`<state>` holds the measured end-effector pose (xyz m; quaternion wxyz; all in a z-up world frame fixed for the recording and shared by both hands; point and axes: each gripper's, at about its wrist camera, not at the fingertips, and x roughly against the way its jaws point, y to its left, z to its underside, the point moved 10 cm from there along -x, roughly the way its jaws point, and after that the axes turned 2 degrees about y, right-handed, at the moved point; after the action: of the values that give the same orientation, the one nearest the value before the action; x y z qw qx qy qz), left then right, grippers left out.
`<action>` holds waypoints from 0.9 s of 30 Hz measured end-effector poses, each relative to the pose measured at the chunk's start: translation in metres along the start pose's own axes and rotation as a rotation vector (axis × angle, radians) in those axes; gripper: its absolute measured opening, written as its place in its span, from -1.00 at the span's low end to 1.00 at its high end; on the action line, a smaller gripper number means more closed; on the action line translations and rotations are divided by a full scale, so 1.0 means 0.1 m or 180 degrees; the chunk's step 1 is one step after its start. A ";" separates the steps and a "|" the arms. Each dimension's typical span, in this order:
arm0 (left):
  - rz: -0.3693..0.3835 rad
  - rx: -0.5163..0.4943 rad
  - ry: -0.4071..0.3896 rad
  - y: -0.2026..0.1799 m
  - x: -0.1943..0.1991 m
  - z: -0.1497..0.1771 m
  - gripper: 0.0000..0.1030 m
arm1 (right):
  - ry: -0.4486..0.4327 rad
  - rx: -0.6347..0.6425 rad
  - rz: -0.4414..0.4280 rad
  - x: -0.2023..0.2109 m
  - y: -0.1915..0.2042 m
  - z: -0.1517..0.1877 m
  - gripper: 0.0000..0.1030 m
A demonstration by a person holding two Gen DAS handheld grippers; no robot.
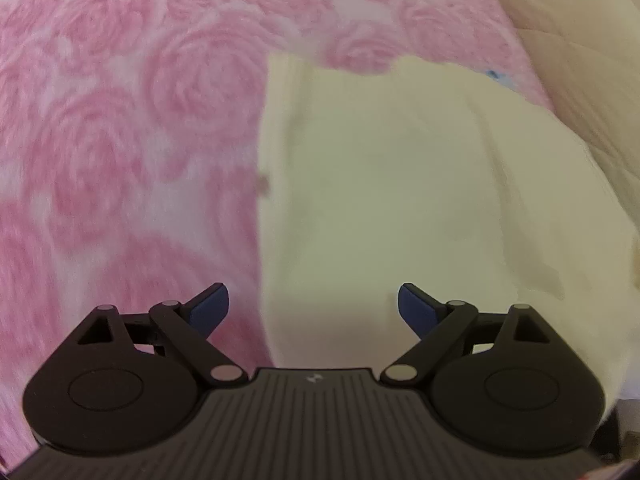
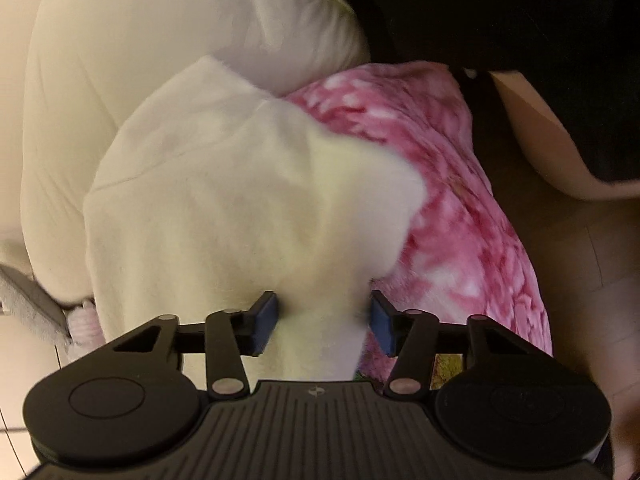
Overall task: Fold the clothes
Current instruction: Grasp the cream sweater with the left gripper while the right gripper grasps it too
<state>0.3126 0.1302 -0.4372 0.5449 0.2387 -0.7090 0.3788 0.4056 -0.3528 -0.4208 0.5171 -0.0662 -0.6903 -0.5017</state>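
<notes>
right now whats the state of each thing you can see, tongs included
left tongs: open, nothing between the pads, poised over the garment's edge
right tongs: pads pressing a bunched fold of the garment from both sides
pale yellow garment: partly spread on the blanket, one part gathered up in the right tongs
pink rose blanket: spread flat under the garment
cream pillow: lying beside the garment, untouched

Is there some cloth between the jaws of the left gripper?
No, the left gripper hangs open above the cream garment, nothing between its jaws.
</notes>
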 end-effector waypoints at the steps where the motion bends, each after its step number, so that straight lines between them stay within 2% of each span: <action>1: 0.0027 0.0006 0.0005 0.00 -0.07 -0.05 0.70 | 0.0009 0.0024 0.0012 -0.02 0.01 -0.01 0.03; 2: 0.0055 0.0012 0.0009 0.00 -0.13 -0.11 0.60 | -0.0006 0.0029 -0.0003 -0.03 0.01 -0.02 -0.11; 3: 0.0110 0.0019 0.0035 -0.01 -0.21 -0.14 0.46 | -0.0019 0.0032 -0.0040 -0.04 0.02 -0.02 -0.40; 4: 0.0173 0.0014 0.0070 -0.05 -0.26 -0.14 0.03 | -0.0025 0.0037 -0.0091 -0.04 0.04 -0.01 -0.54; 5: 0.0196 -0.0009 0.0082 -0.08 -0.28 -0.14 -0.13 | -0.0038 0.0063 -0.0098 -0.03 0.06 -0.01 -0.70; 6: 0.0219 -0.0032 0.0093 -0.12 -0.30 -0.15 -0.25 | -0.0068 0.0144 -0.0058 0.00 0.10 -0.01 -0.73; 7: 0.0289 -0.0032 0.0113 -0.16 -0.30 -0.15 -0.66 | -0.0108 0.0275 -0.0008 0.05 0.17 0.00 -0.74; 8: 0.0422 -0.0002 0.0145 -0.20 -0.28 -0.14 -0.84 | -0.0149 0.0405 0.0042 0.09 0.24 0.02 -0.75; 11: 0.0796 0.0093 0.0151 -0.31 -0.10 -0.16 -0.86 | -0.0293 0.0725 0.0116 0.29 0.48 0.06 -0.77; 13: 0.0937 0.0066 0.0088 -0.37 0.09 -0.18 -0.86 | -0.0389 0.0937 0.0146 0.43 0.66 0.09 -0.77; 17: 0.1245 -0.0025 -0.0047 -0.46 0.55 -0.23 -0.87 | -0.0618 0.1712 0.0216 0.78 1.21 0.27 -0.78; 22: 0.1685 0.0014 -0.0440 -0.40 1.28 -0.34 -0.88 | -0.0920 0.2470 -0.0192 1.34 2.06 0.58 -0.79; 27: 0.2065 0.0046 -0.0971 -0.12 2.21 -0.44 -0.89 | -0.1132 0.3099 -0.0837 1.86 2.94 1.13 -0.78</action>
<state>0.2829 0.1744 -0.2185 0.2825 0.0588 -0.8183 0.4971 0.4271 -0.2025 -0.0881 0.2959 0.1843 -0.9226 -0.1650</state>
